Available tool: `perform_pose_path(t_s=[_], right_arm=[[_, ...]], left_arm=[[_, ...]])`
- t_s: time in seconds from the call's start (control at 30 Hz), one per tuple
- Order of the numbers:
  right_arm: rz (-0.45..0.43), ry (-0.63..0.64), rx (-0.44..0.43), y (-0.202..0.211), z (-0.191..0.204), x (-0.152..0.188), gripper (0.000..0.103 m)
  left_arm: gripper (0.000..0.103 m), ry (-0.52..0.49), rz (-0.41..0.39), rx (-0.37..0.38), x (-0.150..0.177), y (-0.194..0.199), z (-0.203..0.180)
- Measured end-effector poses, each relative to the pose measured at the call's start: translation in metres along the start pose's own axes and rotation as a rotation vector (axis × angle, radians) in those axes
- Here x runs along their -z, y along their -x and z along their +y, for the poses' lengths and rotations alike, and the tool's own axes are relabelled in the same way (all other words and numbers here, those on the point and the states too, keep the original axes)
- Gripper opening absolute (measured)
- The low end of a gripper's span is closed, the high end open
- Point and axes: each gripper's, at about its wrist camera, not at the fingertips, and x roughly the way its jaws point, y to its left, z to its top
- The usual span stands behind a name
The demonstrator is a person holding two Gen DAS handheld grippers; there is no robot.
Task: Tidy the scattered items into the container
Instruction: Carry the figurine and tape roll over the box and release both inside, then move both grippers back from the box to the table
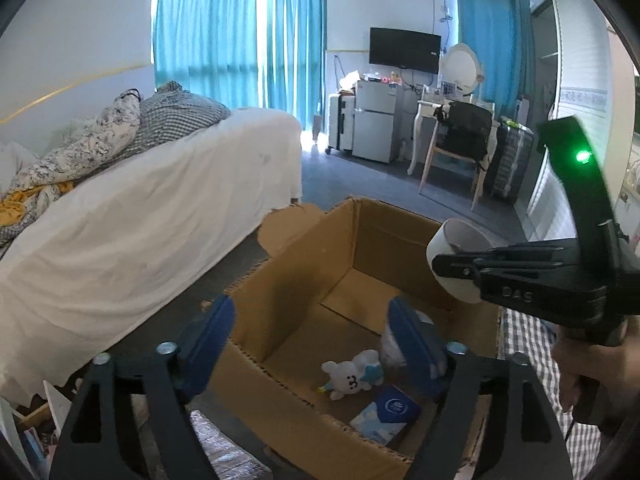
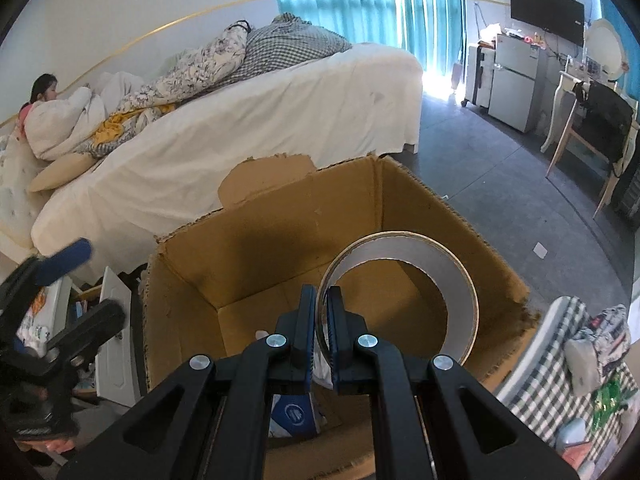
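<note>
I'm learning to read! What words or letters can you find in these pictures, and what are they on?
"DAS": raised letters on the black body of the right hand-held gripper, seen from the left wrist camera.
Blue tissue pack in the cardboard box: a round white logo, its print too small to read.
TV and fridge: any marks are too blurred to read.

Both wrist views above cardboard box (image 1: 304,280)

An open brown cardboard box (image 1: 360,248) stands beside the bed, its torn flap at 11 o'clock. Inside lie a white plush bear (image 1: 352,374) on its back and a blue-and-white tissue pack (image 1: 386,414) at 5 o'clock. A white tape roll (image 2: 400,296) hangs upright above the box.
</note>
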Motion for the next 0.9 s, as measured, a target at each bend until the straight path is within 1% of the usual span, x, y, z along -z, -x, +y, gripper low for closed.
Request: perform_pose_path(t_s=[0.2, 0.33, 0.43, 0.47, 0.5, 0.57, 0.63, 0.73, 0.8, 0.9], right_arm=[[0.016, 0.003, -0.002, -0.016, 0.006, 0.000, 0.006], [0.003, 0.000, 0.012, -0.018, 0.005, -0.002, 0.010], [-0.001, -0.002, 0.024, -0.018, 0.003, -0.003, 0.024], [-0.008, -0.002, 0.029, -0.016, 0.003, -0.003, 0.036], [-0.016, -0.001, 0.034, -0.014, 0.002, -0.003, 0.053], [-0.045, 0.001, 0.053, -0.006, 0.002, -0.004, 0.067], [-0.059, -0.001, 0.060, -0.001, 0.003, -0.005, 0.069], [-0.082, -0.015, 0.067, 0.009, 0.000, -0.005, 0.076], [-0.096, -0.024, 0.074, 0.017, -0.003, -0.003, 0.082], [-0.118, -0.041, 0.081, 0.030, -0.009, 0.000, 0.083]], left_arm=[[0.088, 0.007, -0.001, -0.006, 0.000, 0.003, 0.004], [0.088, 0.004, -0.003, -0.005, 0.000, 0.005, 0.003], [0.088, 0.003, -0.004, -0.003, 0.000, 0.006, 0.003], [0.088, 0.003, -0.005, -0.002, 0.000, 0.006, 0.004], [0.088, 0.003, -0.005, -0.002, 0.000, 0.006, 0.004], [0.088, 0.003, -0.005, -0.001, 0.000, 0.007, 0.003], [0.088, 0.001, -0.006, 0.002, 0.000, 0.008, 0.001], [0.088, -0.004, -0.007, 0.006, 0.000, 0.010, -0.003], [0.088, -0.006, -0.009, 0.012, -0.002, 0.011, -0.006], [0.088, -0.014, -0.013, 0.021, -0.003, 0.014, -0.014]])
